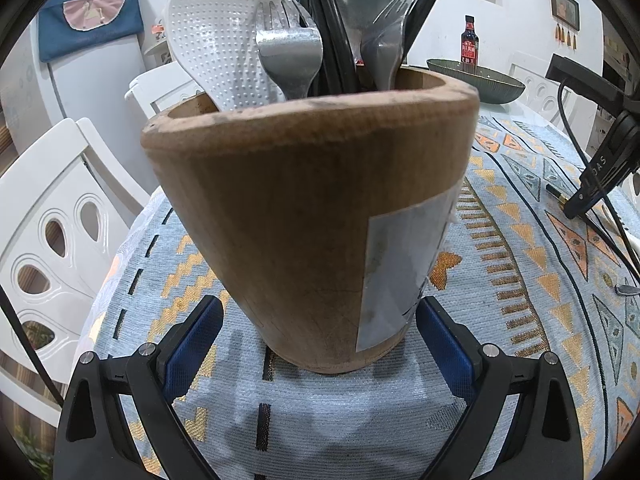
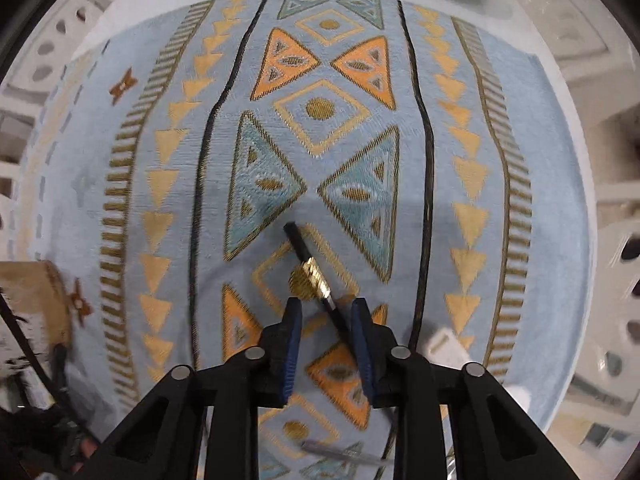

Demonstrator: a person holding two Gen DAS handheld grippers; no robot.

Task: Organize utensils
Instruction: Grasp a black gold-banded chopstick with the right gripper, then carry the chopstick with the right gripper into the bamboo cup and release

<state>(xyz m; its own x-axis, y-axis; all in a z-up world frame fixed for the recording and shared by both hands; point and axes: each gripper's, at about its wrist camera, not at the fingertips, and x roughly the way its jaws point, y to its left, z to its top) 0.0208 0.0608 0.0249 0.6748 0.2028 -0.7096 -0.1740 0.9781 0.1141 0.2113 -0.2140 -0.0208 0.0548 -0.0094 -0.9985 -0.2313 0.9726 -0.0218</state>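
Reaching straight down, the right tongs (image 2: 326, 310) stood released around a black, gold-banded chopstick (image 2: 310, 272) near the counter's middle, needing closure, while the released left tongs (image 1: 320, 334) flanked the wooden utensil holder (image 1: 312, 208).

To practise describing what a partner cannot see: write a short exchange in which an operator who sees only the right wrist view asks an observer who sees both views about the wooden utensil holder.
Operator: The right gripper has a black chopstick between its jaws. I see only an edge of the wooden holder. What is in it?
Observer: A white rice paddle, a fork and dark spoons stand in it.
Operator: Is anything steadying it?
Observer: The left gripper has its jaws open on either side of the base, with a gap showing on one side.
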